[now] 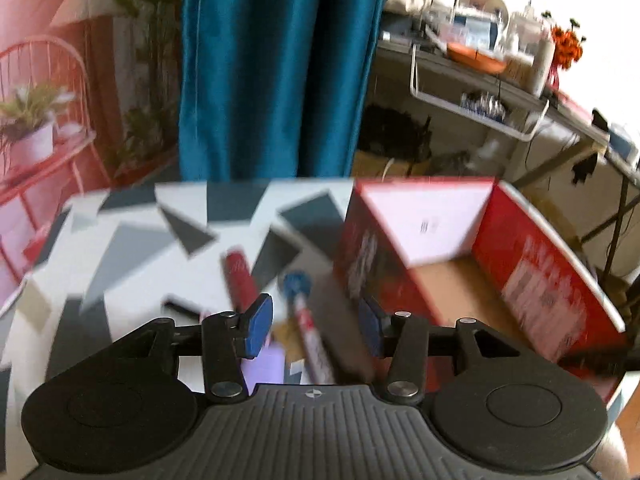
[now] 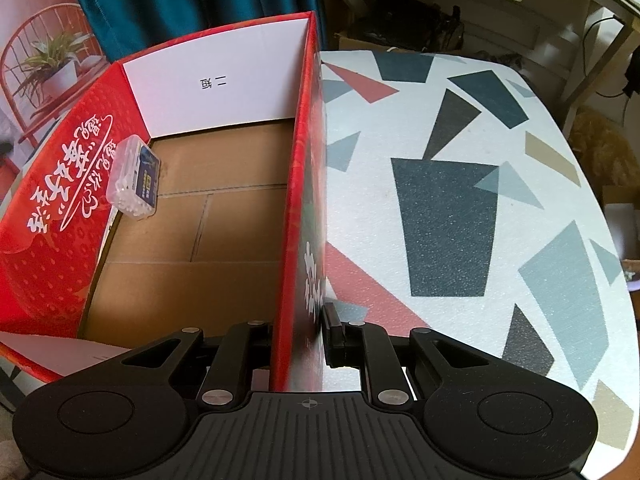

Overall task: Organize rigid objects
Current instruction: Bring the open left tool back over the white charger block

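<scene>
The left tongs (image 1: pixel 316 330) hang spread wide, holding nothing, above a blurred white-and-red tube with a blue cap (image 1: pixel 306 316) that lies on the patterned table (image 1: pixel 132 236) just beside the red cardboard box (image 1: pixel 532 276). Its long axis runs away from the tongs, cap toward the far end. Best to lower squarely and close across the tube's middle, not along it. The right tongs (image 2: pixel 298 336) are clenched on the box's wall, steadying it.
</scene>
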The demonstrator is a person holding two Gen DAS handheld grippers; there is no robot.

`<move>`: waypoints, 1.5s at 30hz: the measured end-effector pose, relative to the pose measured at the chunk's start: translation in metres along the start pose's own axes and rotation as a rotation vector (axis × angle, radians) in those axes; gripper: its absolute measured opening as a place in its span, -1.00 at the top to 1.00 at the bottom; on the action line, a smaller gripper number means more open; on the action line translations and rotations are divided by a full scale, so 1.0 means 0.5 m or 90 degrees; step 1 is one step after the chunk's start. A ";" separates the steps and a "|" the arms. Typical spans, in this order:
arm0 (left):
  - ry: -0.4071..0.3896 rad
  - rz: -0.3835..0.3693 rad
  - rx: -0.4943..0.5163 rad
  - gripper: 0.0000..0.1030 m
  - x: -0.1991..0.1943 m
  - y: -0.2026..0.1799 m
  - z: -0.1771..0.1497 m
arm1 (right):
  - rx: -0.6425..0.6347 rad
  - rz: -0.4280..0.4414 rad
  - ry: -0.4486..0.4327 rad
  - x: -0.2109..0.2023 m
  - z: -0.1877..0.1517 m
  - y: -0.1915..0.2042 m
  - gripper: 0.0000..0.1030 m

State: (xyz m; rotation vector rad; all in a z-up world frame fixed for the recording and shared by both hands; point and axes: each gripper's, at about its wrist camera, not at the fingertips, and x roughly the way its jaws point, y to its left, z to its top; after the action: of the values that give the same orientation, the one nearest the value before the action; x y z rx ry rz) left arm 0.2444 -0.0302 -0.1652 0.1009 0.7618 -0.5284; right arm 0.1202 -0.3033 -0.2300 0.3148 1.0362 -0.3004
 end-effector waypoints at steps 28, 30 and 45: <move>0.037 -0.030 0.213 -0.60 0.053 -0.071 -0.222 | 0.001 -0.003 0.000 0.001 0.000 -0.001 0.72; 0.033 -0.017 0.205 -0.60 0.058 -0.068 -0.226 | 0.001 -0.003 0.001 0.001 0.000 -0.001 0.72; 0.023 0.045 0.072 -0.47 0.053 -0.034 -0.224 | -0.003 -0.010 0.003 0.000 0.000 0.003 0.73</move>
State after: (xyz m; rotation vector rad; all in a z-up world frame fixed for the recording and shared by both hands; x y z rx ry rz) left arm 0.1811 -0.0253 -0.2626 0.2417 0.7608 -0.5030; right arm 0.1206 -0.3020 -0.2297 0.3038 1.0448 -0.3113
